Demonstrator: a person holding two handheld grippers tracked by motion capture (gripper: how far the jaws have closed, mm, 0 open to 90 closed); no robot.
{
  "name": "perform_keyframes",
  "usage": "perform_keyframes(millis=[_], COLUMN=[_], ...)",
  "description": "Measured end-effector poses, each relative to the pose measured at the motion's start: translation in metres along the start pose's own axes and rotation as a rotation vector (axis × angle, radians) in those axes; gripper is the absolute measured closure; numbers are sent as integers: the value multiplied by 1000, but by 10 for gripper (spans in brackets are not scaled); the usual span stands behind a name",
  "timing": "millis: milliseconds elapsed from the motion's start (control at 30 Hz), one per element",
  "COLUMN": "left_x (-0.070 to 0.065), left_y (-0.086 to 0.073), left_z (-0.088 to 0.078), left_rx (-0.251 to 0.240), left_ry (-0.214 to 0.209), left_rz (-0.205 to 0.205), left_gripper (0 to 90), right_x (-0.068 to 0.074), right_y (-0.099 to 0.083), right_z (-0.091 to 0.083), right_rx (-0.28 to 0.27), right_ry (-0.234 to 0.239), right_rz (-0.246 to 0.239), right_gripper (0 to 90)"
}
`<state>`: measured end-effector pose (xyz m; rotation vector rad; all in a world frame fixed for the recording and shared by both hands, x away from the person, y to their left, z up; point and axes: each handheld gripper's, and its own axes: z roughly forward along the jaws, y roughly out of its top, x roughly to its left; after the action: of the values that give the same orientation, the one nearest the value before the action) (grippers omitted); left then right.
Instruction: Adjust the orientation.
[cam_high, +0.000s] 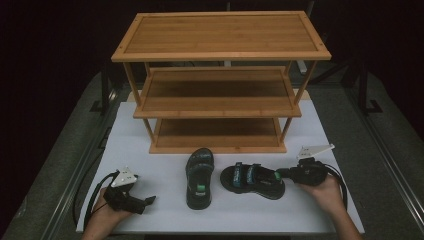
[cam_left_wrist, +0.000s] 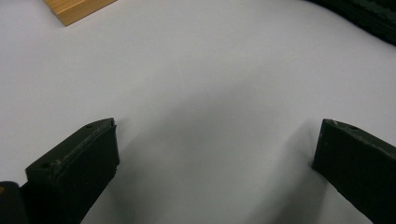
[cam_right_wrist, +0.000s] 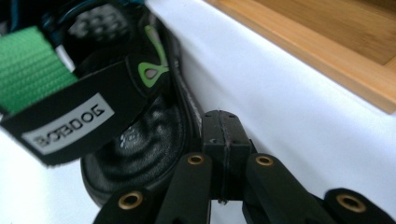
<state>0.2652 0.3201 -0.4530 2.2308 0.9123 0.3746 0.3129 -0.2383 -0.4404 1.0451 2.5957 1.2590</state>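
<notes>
Two black sandals with green and blue straps lie on the white tabletop (cam_high: 150, 150) in front of a wooden rack. One sandal (cam_high: 199, 176) points toward the rack. The other sandal (cam_high: 252, 180) lies crosswise to its right. My right gripper (cam_high: 282, 173) rests low at that sandal's right end. In the right gripper view the right gripper (cam_right_wrist: 225, 133) has its jaws shut pad to pad, right beside the sandal's heel rim (cam_right_wrist: 135, 140), with nothing between them. My left gripper (cam_high: 147, 202) sits at the front left, apart from the sandals. The left gripper (cam_left_wrist: 217, 144) is open over bare tabletop.
A three-tier bamboo rack (cam_high: 220, 85) stands at the back of the table, all shelves bare. Its bottom shelf edge (cam_right_wrist: 327, 51) runs close beside my right gripper. A rack corner (cam_left_wrist: 77, 8) and a sandal's sole (cam_left_wrist: 369, 16) edge the left gripper view. Dark floor surrounds the table.
</notes>
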Motion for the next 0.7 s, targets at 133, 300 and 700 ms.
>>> perform_keyframes(millis=[133,300,700], left_x=[0,0,0], left_y=[0,0,0], left_z=[0,0,0], left_rx=[0,0,1], left_ry=[0,0,-1], left_rz=[0,0,0], left_gripper=[0,0,0], right_x=[8,23,60], right_y=[-7,-14,-15], right_z=[-4,-7,2], right_rx=[0,7,31], right_ry=[18,48,166], right_rz=[-3,-17,-97], right_gripper=[898,898,897])
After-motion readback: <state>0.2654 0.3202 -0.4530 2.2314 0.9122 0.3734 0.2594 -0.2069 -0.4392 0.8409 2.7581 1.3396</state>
